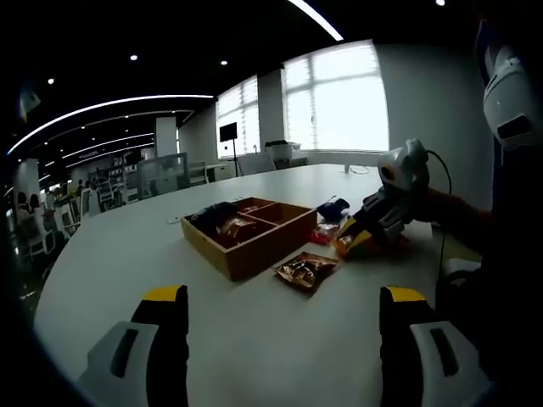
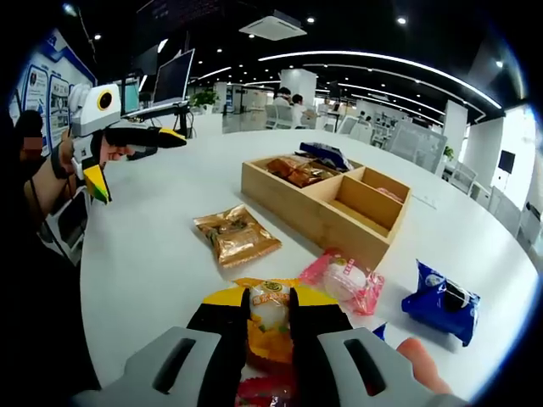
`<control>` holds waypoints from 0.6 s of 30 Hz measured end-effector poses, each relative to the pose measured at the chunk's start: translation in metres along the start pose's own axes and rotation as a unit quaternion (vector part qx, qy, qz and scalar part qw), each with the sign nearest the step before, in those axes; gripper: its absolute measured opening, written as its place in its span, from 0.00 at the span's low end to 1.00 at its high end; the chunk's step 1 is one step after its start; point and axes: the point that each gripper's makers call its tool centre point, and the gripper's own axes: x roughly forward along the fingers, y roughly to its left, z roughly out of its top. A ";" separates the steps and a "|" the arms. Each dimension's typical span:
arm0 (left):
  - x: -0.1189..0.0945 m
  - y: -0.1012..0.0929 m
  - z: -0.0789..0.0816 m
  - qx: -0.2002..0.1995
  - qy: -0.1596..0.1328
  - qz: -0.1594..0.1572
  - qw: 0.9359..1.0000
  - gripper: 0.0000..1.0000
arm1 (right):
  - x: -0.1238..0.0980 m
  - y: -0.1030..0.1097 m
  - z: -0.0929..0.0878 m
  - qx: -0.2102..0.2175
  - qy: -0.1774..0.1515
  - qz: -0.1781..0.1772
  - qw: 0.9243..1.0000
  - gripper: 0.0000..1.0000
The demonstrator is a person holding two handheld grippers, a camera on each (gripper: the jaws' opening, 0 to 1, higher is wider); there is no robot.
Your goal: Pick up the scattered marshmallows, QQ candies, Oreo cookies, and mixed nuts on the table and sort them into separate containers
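My right gripper is shut on a yellow-orange candy packet that lies on the white table. In the left gripper view the right gripper reaches in from the right and presses on the same yellow packet. A brown nut packet lies loose in front of the wooden divided box. A pink packet and a blue cookie packet lie to the right. My left gripper hangs open above bare table, holding nothing; it shows as the left gripper in a person's hand.
The box holds brown packets and a blue one in its far compartment. A red packet lies under my right jaws. The brown packet sits near the box corner. A laptop stands at the table's far side.
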 end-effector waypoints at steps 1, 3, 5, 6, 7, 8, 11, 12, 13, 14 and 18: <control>0.000 -0.001 -0.001 0.001 0.002 -0.001 1.000 0.97 | -0.001 0.002 0.003 0.016 -0.010 0.009 1.000 0.15; 0.000 -0.001 -0.001 0.002 0.003 -0.001 1.000 0.97 | -0.005 0.002 0.007 0.029 -0.019 0.018 0.999 0.15; 0.000 -0.001 -0.001 0.002 0.003 -0.001 1.000 0.97 | -0.007 0.003 0.008 0.029 -0.020 0.019 0.999 0.15; 0.000 -0.001 0.000 0.002 0.002 0.000 1.000 0.97 | -0.007 0.002 0.008 0.028 -0.020 0.017 0.999 0.15; -0.001 0.000 0.000 0.002 0.002 0.001 1.000 0.97 | -0.008 0.002 0.009 0.027 -0.020 0.017 0.999 0.15; -0.001 -0.001 0.001 0.003 0.001 0.000 1.000 0.97 | -0.009 0.002 0.009 0.027 -0.021 0.016 0.999 0.15; -0.001 -0.002 0.002 0.005 0.001 -0.001 1.000 0.97 | -0.013 0.003 0.013 0.029 -0.028 0.015 0.999 0.15; 0.000 -0.002 0.003 0.005 0.001 -0.002 1.000 0.97 | -0.014 0.002 0.014 0.029 -0.030 0.014 0.999 0.15; 0.000 -0.003 0.003 0.005 0.001 -0.003 1.000 0.97 | -0.015 0.001 0.014 0.028 -0.031 0.012 0.999 0.15; 0.000 -0.003 0.002 0.006 0.001 -0.003 1.000 0.97 | -0.016 0.000 0.015 0.028 -0.032 0.011 0.999 0.15; 0.000 -0.003 0.000 0.005 0.005 -0.002 1.000 0.97 | -0.025 -0.002 0.022 0.041 -0.050 0.017 0.998 0.15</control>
